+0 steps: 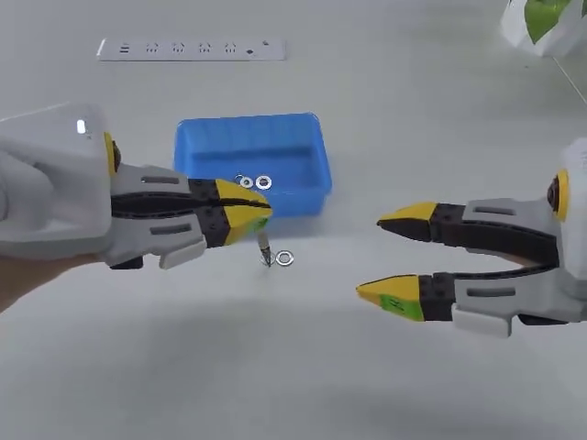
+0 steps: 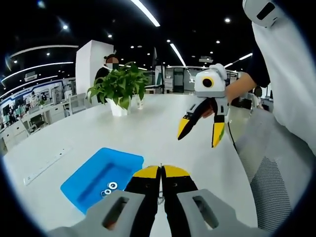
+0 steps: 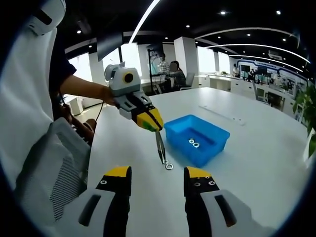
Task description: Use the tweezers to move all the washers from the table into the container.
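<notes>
Right gripper view: your left gripper (image 3: 154, 123) jaws are clamped on the tweezers (image 3: 161, 145), tips beside a washer (image 3: 169, 166) below them; your right gripper (image 3: 158, 171) jaws spread wide, washer just ahead.

**Location: Open-Plan Office**

Landmark: the large white table (image 2: 148, 133). On the table: a potted plant (image 2: 121, 89) and a power strip (image 1: 191, 49). Beside the table: a mesh office chair (image 3: 57, 168). Beyond the table: rows of desks (image 2: 22, 126), white columns (image 3: 190, 61) and seated people (image 3: 174, 74). Above the table: a dark ceiling with linear light strips (image 2: 145, 12) and recessed spotlights (image 2: 64, 27).
</notes>
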Motion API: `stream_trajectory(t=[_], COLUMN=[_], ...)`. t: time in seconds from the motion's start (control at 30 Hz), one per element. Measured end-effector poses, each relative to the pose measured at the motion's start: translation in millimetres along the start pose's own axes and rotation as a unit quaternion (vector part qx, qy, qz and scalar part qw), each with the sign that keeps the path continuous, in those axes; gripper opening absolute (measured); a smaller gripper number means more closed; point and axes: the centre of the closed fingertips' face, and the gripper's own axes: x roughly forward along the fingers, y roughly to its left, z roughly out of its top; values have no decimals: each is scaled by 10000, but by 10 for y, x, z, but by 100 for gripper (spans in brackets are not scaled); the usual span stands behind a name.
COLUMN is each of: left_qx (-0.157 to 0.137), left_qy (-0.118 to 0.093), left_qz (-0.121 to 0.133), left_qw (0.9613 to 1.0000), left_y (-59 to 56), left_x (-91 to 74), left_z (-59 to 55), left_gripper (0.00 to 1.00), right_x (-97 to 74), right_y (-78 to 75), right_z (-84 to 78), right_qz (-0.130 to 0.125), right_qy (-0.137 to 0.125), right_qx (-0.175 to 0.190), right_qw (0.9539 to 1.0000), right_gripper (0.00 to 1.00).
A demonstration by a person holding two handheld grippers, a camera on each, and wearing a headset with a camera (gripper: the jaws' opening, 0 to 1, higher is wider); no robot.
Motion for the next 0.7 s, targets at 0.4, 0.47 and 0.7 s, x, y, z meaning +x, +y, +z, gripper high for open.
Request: stream_trajectory(t=[0.4,0.47,0.7], left_qx=[-58,-73,-55], left_qy=[176,183,242], left_qz=[-130,-147,-234], left_qw=[9997,9997,9994], left_y=[25,24,5], left_x=[-29,-38,-43], left_z=[-33,-38,-46], left_gripper=[5,5,5], right_x=[865,981,1178], right_y=[-28,-11,33], right_z=[39,12,-133], right_qz=[811,994,1439], right_qy=[257,372,928], right_qx=[-442,-492,-938], right_qw=[9954,9931,9808], right_gripper=[39,39,24])
